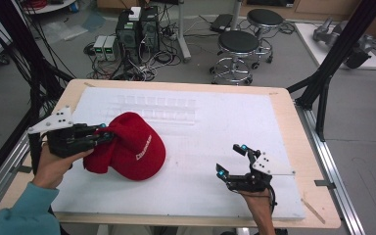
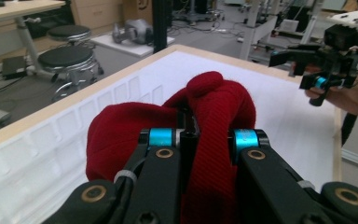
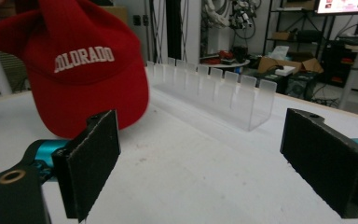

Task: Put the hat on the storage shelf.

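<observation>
A red cap (image 1: 129,147) with white lettering lies on the white foam board (image 1: 210,132), left of centre. My left gripper (image 1: 104,134) is shut on a fold of the red cap's back edge, and the fabric bunches up between its jaws (image 2: 209,116). In the right gripper view the red cap (image 3: 81,60) stands up at the far left, its "COLORADO" front facing the camera. My right gripper (image 1: 232,159) hovers low over the board to the right of the cap, open with nothing between its pads (image 3: 93,163).
A clear plastic rack with several slots (image 1: 159,107) lies on the board behind the cap, and the clear rack (image 3: 214,91) is ahead of the right gripper. Stools (image 1: 237,49), computers and cables crowd the floor beyond the wooden table edge (image 1: 176,83).
</observation>
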Available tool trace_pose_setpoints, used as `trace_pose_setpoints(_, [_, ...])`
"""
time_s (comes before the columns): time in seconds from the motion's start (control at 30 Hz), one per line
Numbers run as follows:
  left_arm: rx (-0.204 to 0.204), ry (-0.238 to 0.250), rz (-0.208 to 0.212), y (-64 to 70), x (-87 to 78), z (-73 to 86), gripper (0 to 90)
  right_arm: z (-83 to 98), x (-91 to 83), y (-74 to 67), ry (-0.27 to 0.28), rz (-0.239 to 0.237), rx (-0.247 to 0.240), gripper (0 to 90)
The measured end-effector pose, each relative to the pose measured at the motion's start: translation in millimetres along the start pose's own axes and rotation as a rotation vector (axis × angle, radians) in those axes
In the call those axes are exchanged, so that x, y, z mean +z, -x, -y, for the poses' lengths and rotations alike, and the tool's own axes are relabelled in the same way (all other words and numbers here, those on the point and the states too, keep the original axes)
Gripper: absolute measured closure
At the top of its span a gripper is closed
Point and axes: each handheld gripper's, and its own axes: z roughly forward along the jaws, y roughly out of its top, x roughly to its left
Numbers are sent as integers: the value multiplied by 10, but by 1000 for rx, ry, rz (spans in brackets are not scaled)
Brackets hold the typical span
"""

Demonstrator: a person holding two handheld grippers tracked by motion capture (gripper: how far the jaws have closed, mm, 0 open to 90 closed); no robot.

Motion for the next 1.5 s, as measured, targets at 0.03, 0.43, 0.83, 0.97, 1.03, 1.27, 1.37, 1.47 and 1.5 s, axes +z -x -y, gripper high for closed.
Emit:
trace_pose_setpoints(0.03, [1,3,8,16,34,-35,852,0,0,0,0,0,0,109])
trace_pose_setpoints(0.43, [4,-42,36,196,476,-196,853,-313,320,-112,-60,-181,-9,110])
trace_pose_setpoints(0.83, [22,-62,69,347,790,-250,853,-570,746,-264,-130,-290,-46,110])
trace_pose_setpoints(0.97, [35,-72,80,396,856,-276,853,-619,830,-296,-123,-313,-43,111])
trace_pose_setpoints(1.03, [44,-75,85,427,891,-290,853,-642,891,-319,-132,-326,-46,114])
trace_pose_setpoints(1.27, [57,-81,95,474,922,-299,852,-682,1014,-346,-156,-354,-31,277])
trace_pose_setpoints(1.37, [60,-87,100,477,927,-298,852,-673,1034,-337,-175,-364,-27,292])
trace_pose_setpoints(1.47, [64,-85,105,492,937,-298,852,-664,1055,-337,-196,-369,-14,299])
trace_pose_setpoints(1.5, [60,-83,108,500,943,-298,852,-663,1067,-337,-199,-371,-23,326])
